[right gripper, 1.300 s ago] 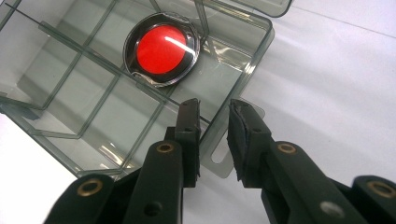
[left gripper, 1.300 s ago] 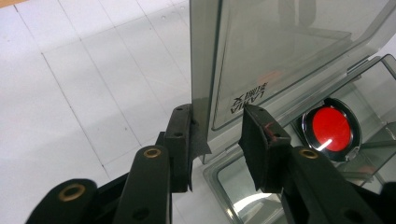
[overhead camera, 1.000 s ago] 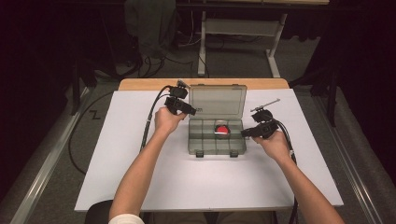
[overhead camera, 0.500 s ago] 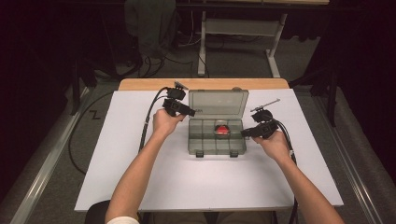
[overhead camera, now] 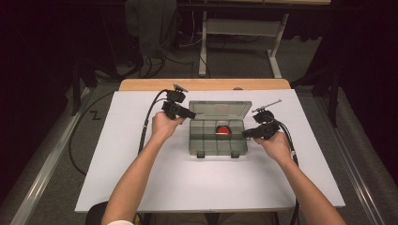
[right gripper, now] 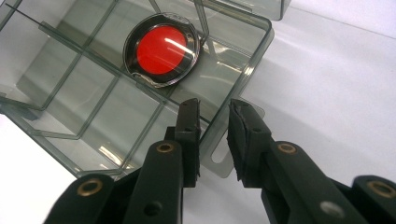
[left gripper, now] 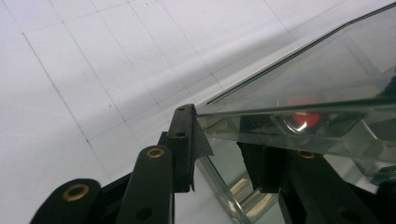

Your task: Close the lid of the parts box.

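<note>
White worktop (overhead camera: 187, 187) carries my clear grey compartment box (overhead camera: 206, 140) at centre, lid (overhead camera: 220, 109) raised at the far side. My left gripper (left gripper: 219, 149) sits at the lid's left corner, fingers (left gripper: 184, 140) straddling its edge, clamped on it I think. My right gripper (right gripper: 215, 135) has the box's right wall between its fingers; grasp or gap, cannot tell. Red round disc (right gripper: 161, 49) lies in a back compartment.

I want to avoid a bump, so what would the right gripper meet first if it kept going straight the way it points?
The right gripper straddles the side wall of the smoky clear plastic compartment box; that wall comes first, probably before the round red-centred piece.
</note>
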Motion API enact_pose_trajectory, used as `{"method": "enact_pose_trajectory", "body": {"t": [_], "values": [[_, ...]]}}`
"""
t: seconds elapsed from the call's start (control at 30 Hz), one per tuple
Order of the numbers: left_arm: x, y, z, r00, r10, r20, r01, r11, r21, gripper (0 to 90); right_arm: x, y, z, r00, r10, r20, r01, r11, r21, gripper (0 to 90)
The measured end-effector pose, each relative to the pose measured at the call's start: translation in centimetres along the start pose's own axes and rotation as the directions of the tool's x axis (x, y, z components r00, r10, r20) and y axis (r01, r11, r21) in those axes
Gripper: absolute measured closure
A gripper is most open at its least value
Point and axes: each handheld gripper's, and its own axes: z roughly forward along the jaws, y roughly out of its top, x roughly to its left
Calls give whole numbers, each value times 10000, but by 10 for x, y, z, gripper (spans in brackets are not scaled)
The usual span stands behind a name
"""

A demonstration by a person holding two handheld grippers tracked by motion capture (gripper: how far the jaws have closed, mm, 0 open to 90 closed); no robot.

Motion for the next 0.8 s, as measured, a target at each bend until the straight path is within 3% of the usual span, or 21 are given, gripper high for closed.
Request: {"method": "enact_pose_trajectory", "body": {"t": [0.5, 0.8], "values": [[-8, -7, -8, 9988, 481, -128, -481, 9988, 43, 644, 0, -1, 0, 10000, -8, 11, 8, 10000, -75, 765], [-7, -9, -7, 9985, 542, -75, -542, 9985, 110, 642, 1, -3, 0, 9999, -83, 58, 84, 9997, -214, 763]]}}
